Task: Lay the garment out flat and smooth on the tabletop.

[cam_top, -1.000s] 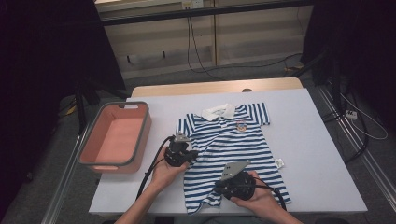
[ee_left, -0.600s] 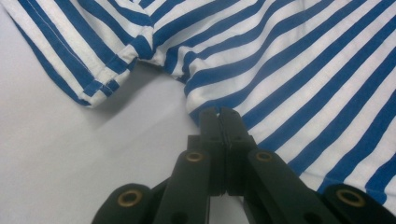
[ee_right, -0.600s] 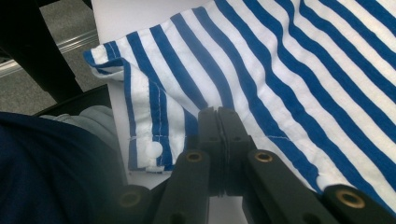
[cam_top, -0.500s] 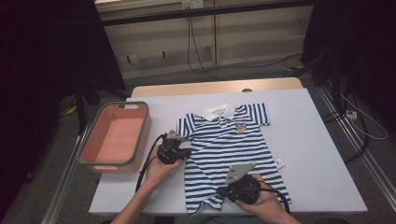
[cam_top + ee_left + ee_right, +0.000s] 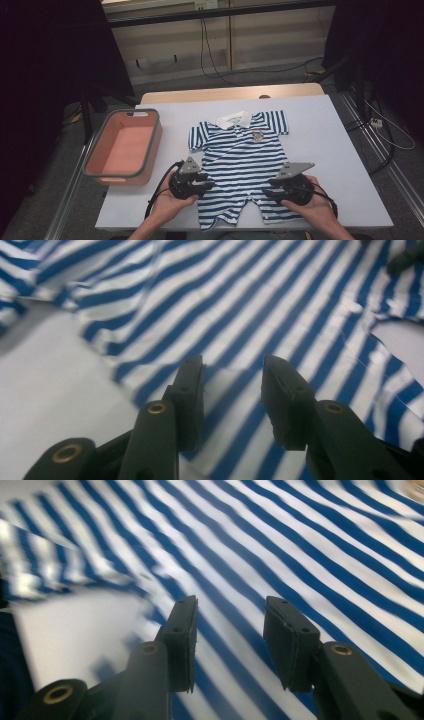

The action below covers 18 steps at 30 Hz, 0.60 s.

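Striped romper (image 5: 240,165) is laid flat, face up, at table (image 5: 350,200) centre, collar at the far end, legs at the near edge. No fold is seen yet; the whole fold and any move to a bin is judged left.

Left gripper (image 5: 202,184) is held at the romper's near left side, right gripper (image 5: 270,192) at its near right side. Both sets of jaws are seen spread apart over the striped cloth, nothing pinched; actual contact can't be told.

Further left, a pink bin (image 5: 125,147) sits empty.
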Each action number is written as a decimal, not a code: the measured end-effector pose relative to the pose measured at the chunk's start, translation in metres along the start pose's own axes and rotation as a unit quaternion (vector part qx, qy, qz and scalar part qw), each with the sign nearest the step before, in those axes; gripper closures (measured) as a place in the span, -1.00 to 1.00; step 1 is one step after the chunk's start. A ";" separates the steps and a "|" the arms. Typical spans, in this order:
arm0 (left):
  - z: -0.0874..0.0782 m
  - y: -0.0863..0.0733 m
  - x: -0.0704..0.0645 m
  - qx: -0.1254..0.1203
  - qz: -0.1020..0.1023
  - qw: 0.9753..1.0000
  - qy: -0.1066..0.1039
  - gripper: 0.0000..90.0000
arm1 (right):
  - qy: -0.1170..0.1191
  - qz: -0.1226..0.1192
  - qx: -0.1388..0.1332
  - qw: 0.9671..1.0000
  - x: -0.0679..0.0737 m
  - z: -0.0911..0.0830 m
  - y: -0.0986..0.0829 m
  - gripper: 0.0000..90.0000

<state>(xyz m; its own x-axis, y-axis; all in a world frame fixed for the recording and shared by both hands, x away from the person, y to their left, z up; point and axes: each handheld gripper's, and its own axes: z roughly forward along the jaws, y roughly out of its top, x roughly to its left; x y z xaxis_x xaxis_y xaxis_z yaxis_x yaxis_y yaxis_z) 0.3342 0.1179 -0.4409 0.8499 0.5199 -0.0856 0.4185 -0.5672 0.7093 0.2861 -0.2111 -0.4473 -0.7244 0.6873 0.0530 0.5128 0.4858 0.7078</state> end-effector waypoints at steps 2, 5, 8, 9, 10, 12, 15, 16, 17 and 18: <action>0.004 0.000 -0.005 0.002 0.008 1.000 -0.007 0.33 | -0.011 0.013 -0.002 1.000 -0.008 -0.003 -0.006 0.26; 0.008 0.001 -0.013 0.006 0.018 1.000 -0.020 0.31 | -0.032 0.013 -0.001 0.999 -0.015 -0.009 -0.009 0.25; 0.010 -0.002 -0.020 0.015 0.029 0.999 -0.032 0.29 | -0.029 0.017 0.006 0.999 -0.019 -0.011 -0.013 0.24; 0.012 -0.005 -0.023 0.018 0.035 0.999 -0.032 0.29 | -0.030 0.017 0.010 0.999 -0.019 -0.010 -0.014 0.25; 0.014 -0.006 -0.026 0.021 0.037 0.999 -0.033 0.28 | -0.030 0.016 0.023 0.999 -0.018 -0.007 -0.016 0.27; 0.016 -0.009 -0.031 0.017 0.055 0.998 -0.022 0.25 | -0.032 0.014 0.024 0.999 -0.018 -0.006 -0.017 0.35; 0.016 -0.007 -0.029 0.020 0.048 0.998 -0.032 0.68 | -0.027 0.017 0.022 0.999 -0.018 -0.006 -0.017 0.75; 0.017 -0.007 -0.028 0.022 0.040 0.998 -0.040 0.93 | -0.023 0.019 0.024 0.999 -0.018 -0.007 -0.017 0.92; 0.017 -0.006 -0.029 0.023 0.039 0.998 -0.039 0.99 | -0.017 0.022 0.025 0.999 -0.018 -0.007 -0.017 1.00; 0.017 -0.006 -0.030 0.023 0.038 0.998 -0.038 1.00 | -0.022 0.022 0.024 0.999 -0.016 -0.007 -0.017 1.00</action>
<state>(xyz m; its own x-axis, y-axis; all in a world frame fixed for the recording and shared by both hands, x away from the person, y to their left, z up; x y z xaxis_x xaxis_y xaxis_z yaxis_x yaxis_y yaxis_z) 0.3116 0.0951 -0.4543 0.9006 0.4259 -0.0868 0.3648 -0.6321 0.6836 0.2859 -0.2337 -0.4555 -0.6796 0.7318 0.0511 0.5662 0.4790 0.6708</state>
